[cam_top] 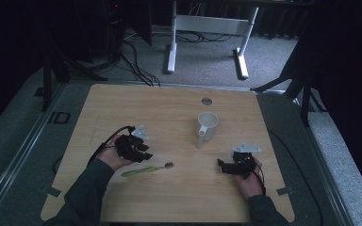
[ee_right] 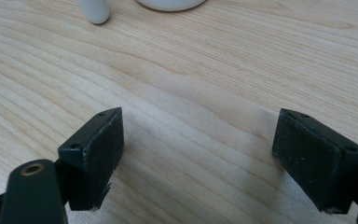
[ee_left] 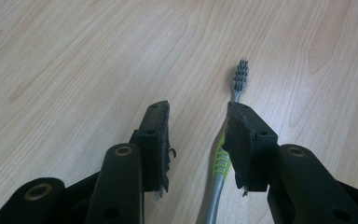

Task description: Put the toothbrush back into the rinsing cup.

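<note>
My left gripper (ee_left: 198, 135) straddles the toothbrush (ee_left: 223, 158) on the surface (ee_left: 74, 70), jaws unclenched, handle against one pad. My right gripper (ee_right: 198, 154) stands released, mug (cam_top: 207, 125) ahead.

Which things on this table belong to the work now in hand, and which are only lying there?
In the work:
- green and grey plastic toothbrush, lying between the left gripper's jaws, by one pad
- left gripper

Lying about:
- white ceramic mug, standing upright
- right gripper, jaws wide apart over bare wooden table
</note>
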Tool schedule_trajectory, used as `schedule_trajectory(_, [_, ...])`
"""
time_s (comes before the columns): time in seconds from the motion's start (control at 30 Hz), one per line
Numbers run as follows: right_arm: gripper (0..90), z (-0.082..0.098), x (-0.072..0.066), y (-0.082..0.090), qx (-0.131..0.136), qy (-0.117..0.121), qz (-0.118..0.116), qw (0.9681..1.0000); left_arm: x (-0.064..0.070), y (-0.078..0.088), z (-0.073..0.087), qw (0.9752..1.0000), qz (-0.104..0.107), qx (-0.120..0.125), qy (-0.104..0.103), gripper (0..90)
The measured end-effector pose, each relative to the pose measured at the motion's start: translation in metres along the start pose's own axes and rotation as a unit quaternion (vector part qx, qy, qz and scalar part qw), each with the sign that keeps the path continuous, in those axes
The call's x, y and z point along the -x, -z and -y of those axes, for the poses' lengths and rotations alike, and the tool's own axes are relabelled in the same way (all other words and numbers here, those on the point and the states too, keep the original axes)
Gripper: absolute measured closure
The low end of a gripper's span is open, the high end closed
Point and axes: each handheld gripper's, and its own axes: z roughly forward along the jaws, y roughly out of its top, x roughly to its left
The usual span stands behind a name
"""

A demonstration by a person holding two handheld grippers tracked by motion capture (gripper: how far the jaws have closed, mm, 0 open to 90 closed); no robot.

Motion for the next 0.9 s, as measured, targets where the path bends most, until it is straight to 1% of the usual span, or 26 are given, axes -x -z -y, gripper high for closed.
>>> schedule_trajectory(0.43, [16.3, 0.000, 0.000, 0.000, 0.000, 0.000, 0.000, 1.0000, 0.003, -0.006, -0.001, 0.9999, 0.002, -0.017, -0.002, 60.8])
schedule_trajectory(0.53, [16.3, 0.000, 0.000, 0.000, 0.000, 0.000, 0.000, 1.0000, 0.003, -0.007, -0.002, 0.9996, 0.001, -0.026, -0.005, 60.8])
schedule_trajectory(0.57, [16.3, 0.000, 0.000, 0.000, 0.000, 0.000, 0.000, 1.0000, 0.003, -0.008, -0.003, 0.9995, 0.002, -0.031, -0.010, 60.8])
schedule_trajectory(0.6, [16.3, 0.000, 0.000, 0.000, 0.000, 0.000, 0.000, 1.0000, 0.004, -0.009, -0.003, 0.9995, 0.002, -0.029, -0.008, 60.9])
schedule_trajectory(0.7, [16.3, 0.000, 0.000, 0.000, 0.000, 0.000, 0.000, 1.0000, 0.006, -0.011, -0.005, 0.9992, 0.004, -0.037, -0.014, 61.1])
schedule_trajectory(0.73, [16.3, 0.000, 0.000, 0.000, 0.000, 0.000, 0.000, 1.0000, 0.006, -0.012, -0.005, 0.9993, 0.006, -0.036, -0.012, 61.2])
schedule_trajectory(0.9, [16.3, 0.000, 0.000, 0.000, 0.000, 0.000, 0.000, 1.0000, 0.009, -0.017, -0.007, 0.9987, 0.013, -0.044, -0.021, 61.6])
